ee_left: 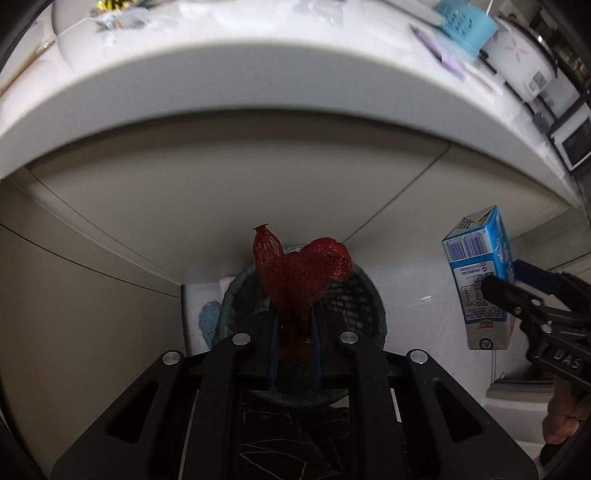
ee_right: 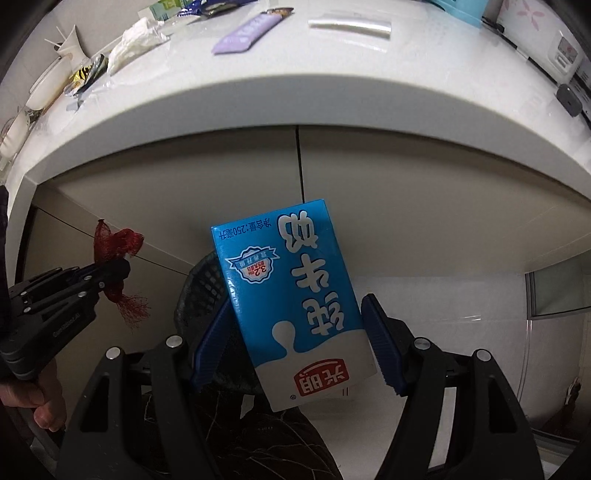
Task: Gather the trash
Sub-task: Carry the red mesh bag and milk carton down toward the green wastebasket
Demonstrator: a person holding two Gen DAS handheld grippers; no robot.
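In the left wrist view my left gripper [ee_left: 295,332] is shut on a crumpled red mesh net [ee_left: 303,273], which sticks up from between its pads. It hangs over a dark mesh waste bin [ee_left: 358,306] on the floor. My right gripper [ee_right: 295,347] is shut on a blue and white milk carton [ee_right: 295,295], held upside down and tilted above the same bin [ee_right: 203,291]. Each view shows the other gripper too: the right gripper [ee_left: 506,280] with the carton [ee_left: 480,280] at the right edge, and the left gripper [ee_right: 110,275] with the net [ee_right: 118,240] at the left.
A white counter edge [ee_left: 184,103] overhangs both grippers, with cabinet doors [ee_right: 406,221] below it. On the counter [ee_right: 258,110] lie a purple wrapper [ee_right: 247,33], crumpled tissue [ee_right: 136,40], a blue basket [ee_left: 465,22] and a rice cooker [ee_left: 517,62]. A dark patterned mat [ee_left: 295,435] lies below.
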